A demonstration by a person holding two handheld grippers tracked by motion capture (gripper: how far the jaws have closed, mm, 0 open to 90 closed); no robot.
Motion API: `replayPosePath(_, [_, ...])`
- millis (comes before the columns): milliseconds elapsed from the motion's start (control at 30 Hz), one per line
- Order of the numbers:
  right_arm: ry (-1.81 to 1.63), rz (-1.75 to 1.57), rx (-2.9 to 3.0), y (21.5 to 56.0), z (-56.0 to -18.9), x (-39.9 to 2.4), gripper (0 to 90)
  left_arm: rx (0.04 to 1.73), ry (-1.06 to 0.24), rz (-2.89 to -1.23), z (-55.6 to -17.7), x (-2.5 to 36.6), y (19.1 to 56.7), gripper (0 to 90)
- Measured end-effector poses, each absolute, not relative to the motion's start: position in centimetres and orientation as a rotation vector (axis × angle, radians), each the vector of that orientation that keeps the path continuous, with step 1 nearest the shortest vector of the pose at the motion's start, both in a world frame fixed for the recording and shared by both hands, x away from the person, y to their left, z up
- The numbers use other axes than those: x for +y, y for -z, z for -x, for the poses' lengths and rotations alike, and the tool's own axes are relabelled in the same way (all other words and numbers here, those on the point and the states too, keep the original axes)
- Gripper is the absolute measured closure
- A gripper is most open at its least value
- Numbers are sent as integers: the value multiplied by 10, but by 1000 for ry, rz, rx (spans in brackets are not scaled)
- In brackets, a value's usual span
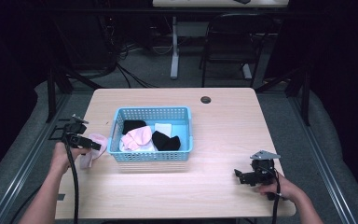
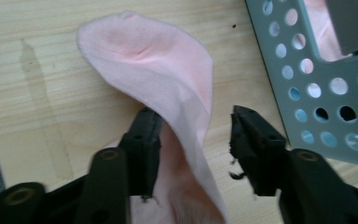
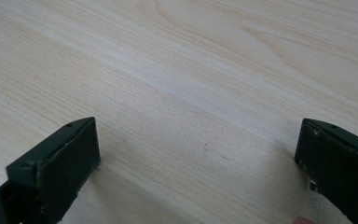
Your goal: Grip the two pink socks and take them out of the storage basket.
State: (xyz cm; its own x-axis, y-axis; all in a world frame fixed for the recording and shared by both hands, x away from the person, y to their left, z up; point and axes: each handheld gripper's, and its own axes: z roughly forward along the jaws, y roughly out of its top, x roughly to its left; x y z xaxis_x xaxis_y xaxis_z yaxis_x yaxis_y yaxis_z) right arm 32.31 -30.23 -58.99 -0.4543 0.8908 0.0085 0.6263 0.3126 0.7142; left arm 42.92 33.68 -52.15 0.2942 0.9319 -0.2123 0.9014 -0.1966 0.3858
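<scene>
Limp pale pink cotton sock (image 2: 163, 70), light and floppy, lies left of the basket; my left claw (image 2: 196, 140) stands half-open around it, better pinched at its cuff.

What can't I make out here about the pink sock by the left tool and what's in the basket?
- Pink sock: its lower end is cut off by the bottom edge of the left tool view; in the high view the left tool and hand cover part of it.
- Basket contents: the high view is too small to count items; the near wall hides the bottom layer.
- White item: too small to identify, partly under a black item.
</scene>
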Motion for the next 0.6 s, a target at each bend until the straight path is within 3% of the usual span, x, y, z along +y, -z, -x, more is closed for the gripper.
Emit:
replayPosePath(333, [-928,-1351,2199,590,-323,-302,0,1599,-184,-2106,-414,344,495,224])
replayPosePath(600, [-929,-1350,2201,590,-323,-302,0,1563,-264,-2044,-409,342,469,156])
